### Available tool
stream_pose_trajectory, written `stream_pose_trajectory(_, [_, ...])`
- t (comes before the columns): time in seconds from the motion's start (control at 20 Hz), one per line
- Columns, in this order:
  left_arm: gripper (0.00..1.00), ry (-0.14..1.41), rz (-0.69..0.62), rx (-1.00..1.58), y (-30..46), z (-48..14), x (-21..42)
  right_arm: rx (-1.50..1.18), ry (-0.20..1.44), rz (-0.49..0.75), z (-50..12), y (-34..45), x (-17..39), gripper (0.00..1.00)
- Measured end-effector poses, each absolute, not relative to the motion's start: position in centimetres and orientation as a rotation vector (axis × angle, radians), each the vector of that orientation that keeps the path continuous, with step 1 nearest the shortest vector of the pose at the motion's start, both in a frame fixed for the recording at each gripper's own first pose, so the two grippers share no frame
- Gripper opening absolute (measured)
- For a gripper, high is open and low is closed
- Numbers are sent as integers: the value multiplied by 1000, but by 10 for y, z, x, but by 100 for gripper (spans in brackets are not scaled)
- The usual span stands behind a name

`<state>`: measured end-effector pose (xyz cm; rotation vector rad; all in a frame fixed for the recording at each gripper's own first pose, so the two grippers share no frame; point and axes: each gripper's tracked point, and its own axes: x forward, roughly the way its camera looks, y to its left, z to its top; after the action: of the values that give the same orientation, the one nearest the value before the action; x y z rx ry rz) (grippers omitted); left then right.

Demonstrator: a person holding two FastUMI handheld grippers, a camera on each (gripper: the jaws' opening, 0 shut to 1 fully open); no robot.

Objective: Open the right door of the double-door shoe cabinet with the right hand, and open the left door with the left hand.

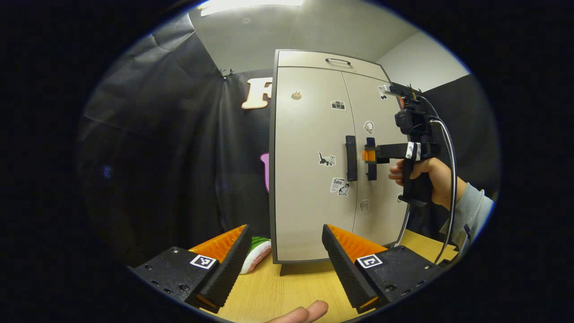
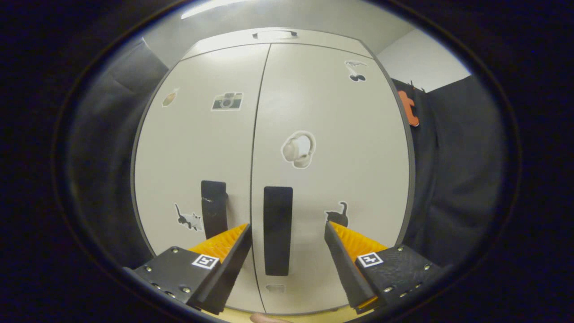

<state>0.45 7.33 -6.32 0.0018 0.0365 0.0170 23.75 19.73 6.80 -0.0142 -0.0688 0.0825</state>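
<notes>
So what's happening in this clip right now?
A person holds a hand-held gripper in each hand in front of a shoe cabinet on a wooden table. Both doors are closed. The right hand-held gripper is open, its fingers straddling the right door handle without gripping it yet. The left hand-held gripper is open and back from the left door handle.

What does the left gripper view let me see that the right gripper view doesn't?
Left gripper view alone: the wooden table, a green and white object beside the cabinet, and the right gripper at the right door handle, with the hand holding it.
Right gripper view alone: a black cat sticker and a cherry sticker on the right door.
Both: the closed shoe cabinet, its two dark handles, the camera sticker.
</notes>
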Motion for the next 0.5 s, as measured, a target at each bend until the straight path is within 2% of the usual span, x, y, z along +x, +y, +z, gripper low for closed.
stream_pose_trajectory(0.1, [98,43,11,-11,75,-67,3,-13,-63,87,66,201,244,89])
stream_pose_trajectory(0.2, [98,59,9,-16,75,-72,5,0,-66,84,67,202,247,78])
stream_pose_trajectory(0.25, [96,63,8,-16,77,-74,5,3,-61,97,66,204,250,67])
stream_pose_trajectory(0.35, [98,67,14,-19,80,-76,4,22,-56,108,65,207,254,61])
stream_pose_trajectory(0.4, [98,62,15,-18,82,-75,4,42,-41,121,63,209,252,61])
stream_pose_trajectory(0.45, [98,59,18,-18,83,-75,3,53,-46,122,65,210,256,46])
stream_pose_trajectory(0.5, [98,57,22,-17,84,-74,2,41,-35,126,64,210,254,46])
